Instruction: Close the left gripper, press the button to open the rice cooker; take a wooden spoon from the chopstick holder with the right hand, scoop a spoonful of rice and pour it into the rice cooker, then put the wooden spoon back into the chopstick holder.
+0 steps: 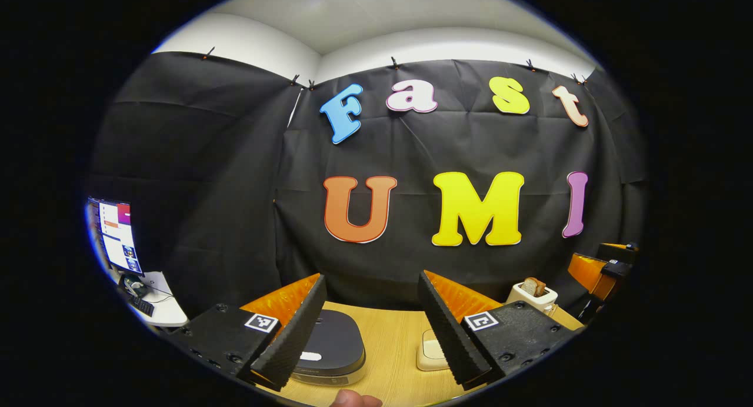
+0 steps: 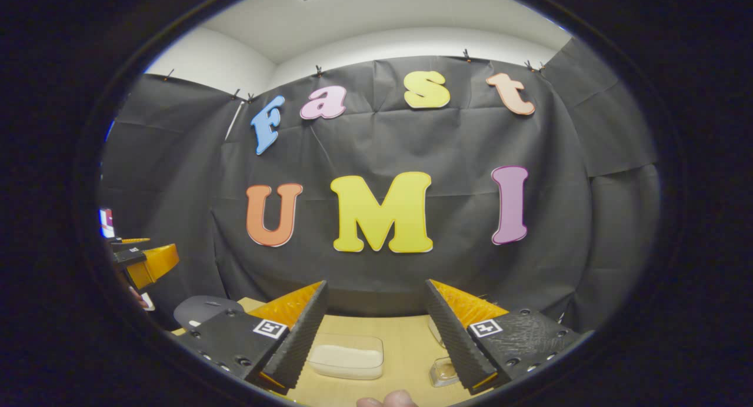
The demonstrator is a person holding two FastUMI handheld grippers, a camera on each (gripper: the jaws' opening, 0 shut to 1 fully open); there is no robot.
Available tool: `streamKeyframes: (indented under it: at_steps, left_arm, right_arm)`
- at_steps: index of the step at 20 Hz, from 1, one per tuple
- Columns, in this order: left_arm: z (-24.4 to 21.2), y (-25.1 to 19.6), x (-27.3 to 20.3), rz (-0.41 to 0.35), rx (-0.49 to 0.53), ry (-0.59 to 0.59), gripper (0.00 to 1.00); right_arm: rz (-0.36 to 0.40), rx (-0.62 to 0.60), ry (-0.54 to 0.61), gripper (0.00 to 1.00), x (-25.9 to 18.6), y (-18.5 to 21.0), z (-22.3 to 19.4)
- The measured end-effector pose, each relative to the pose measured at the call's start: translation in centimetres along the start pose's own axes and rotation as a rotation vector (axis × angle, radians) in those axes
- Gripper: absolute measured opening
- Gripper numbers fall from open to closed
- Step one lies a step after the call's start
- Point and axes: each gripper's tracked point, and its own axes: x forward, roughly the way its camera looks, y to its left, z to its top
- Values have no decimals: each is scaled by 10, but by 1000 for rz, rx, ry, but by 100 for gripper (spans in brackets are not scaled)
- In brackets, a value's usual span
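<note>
Rice cooker (image 1: 329,348) sits low on the wooden tabletop (image 1: 394,342), dark and flat on top, with its lid down. It lies just under and between the two fingers of the left hand-held gripper (image 1: 376,327), a bit toward the left finger. That hand-held gripper is wide apart and grasps nothing. So the first step, as it looks, has not begun: the fingers must come together, then push down on the button, which may be the pale mark on the lid, though that is hard to tell. Over in the right gripper view, a clear tub of rice (image 2: 346,354) rests on the tabletop between the fingers of the right hand-held gripper (image 2: 376,330), which is also wide apart and bare. A toaster (image 1: 532,295) with bread stands further back on the right. A small clear box (image 2: 442,372) sits beside the right finger. The chopstick holder and the wooden spoon cannot be made out for sure.
</note>
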Motion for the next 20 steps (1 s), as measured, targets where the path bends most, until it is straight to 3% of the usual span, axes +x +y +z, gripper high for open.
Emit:
streamKeyframes:
  at_steps: [12,20]
  left_arm:
    - [-8,4,4,24,14,21,99]
    - [-37,39,5,107,30,134,99]
  right_arm:
    - [-19,3,8,96,3,-16,-6]
    - [-4,-4,35,96,12,-18,-15]
